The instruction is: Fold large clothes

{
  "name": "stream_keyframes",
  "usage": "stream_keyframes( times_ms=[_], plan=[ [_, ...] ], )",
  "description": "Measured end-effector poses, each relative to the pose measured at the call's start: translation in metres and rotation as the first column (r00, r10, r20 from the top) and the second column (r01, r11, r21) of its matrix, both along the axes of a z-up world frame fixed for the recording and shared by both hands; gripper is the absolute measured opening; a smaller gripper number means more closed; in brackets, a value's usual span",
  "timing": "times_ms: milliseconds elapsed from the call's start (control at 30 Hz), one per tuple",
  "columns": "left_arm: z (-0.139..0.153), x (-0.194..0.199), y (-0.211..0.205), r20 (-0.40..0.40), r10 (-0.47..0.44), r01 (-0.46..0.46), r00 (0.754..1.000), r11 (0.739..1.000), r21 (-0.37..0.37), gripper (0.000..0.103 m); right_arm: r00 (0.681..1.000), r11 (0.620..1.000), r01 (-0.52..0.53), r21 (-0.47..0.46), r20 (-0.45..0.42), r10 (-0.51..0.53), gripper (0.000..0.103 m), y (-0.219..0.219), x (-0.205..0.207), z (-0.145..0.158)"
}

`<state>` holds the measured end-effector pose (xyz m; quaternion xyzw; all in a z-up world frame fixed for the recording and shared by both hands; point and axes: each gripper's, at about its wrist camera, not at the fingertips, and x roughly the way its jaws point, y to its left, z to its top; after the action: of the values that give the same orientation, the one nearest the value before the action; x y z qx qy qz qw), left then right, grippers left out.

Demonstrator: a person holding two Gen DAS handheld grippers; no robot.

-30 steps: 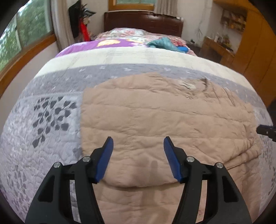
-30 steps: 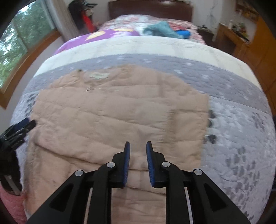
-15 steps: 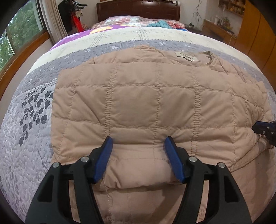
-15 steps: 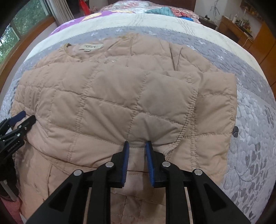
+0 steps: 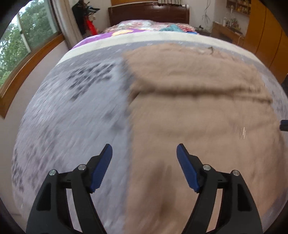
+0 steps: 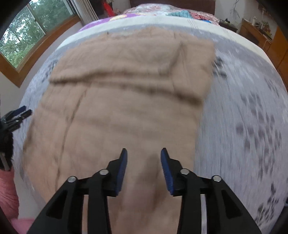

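Tan jacket (image 6: 115, 111) lies folded on the bed (image 6: 243, 117), its doubled layer at 12 o'clock, now let go as left tongs (image 5: 144, 153) and right tongs (image 6: 144, 156) open empty, so this fold looks done.

Matt tan quilted jacket (image 5: 198, 108) lies on grey stitched cloth bedspread (image 5: 72, 117).

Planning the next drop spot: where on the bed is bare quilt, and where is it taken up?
Free: grey leaf-print quilt left of the tan quilted jacket, toward the window; another strip right of the jacket's edge, toward the wooden cabinets; the cream band beyond the collar. Crowded: the jacket fills the middle, and clothes pile up by the headboard.
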<state>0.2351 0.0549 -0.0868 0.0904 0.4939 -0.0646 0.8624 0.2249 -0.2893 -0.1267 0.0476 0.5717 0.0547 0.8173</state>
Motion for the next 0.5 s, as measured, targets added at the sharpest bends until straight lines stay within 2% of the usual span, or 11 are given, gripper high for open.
stream_keyframes(
  times_ms=[133,233,400,500],
  plan=[
    [-0.009,-0.048,0.035,-0.049,0.044,-0.045,0.998,0.999,-0.013,0.078,0.998,0.996,0.038,-0.077,-0.051,-0.042,0.048,-0.001,-0.047,-0.013],
    [-0.022,-0.075,0.051,-0.103,0.09,-0.089,0.991,0.996,0.01,0.079,0.993,0.992,0.068,-0.102,-0.094,-0.078,0.055,-0.007,-0.077,-0.022],
    [-0.033,-0.107,0.062,-0.161,0.077,-0.082,0.984,0.996,-0.027,0.079,0.986,0.988,0.057,-0.143,-0.145,-0.078,0.06,-0.005,-0.11,-0.027],
    [-0.036,-0.116,0.06,-0.173,0.04,-0.052,0.984,0.996,-0.066,0.08,0.984,0.992,0.066,-0.107,-0.159,-0.083,0.06,-0.01,-0.124,-0.029]
  ],
)
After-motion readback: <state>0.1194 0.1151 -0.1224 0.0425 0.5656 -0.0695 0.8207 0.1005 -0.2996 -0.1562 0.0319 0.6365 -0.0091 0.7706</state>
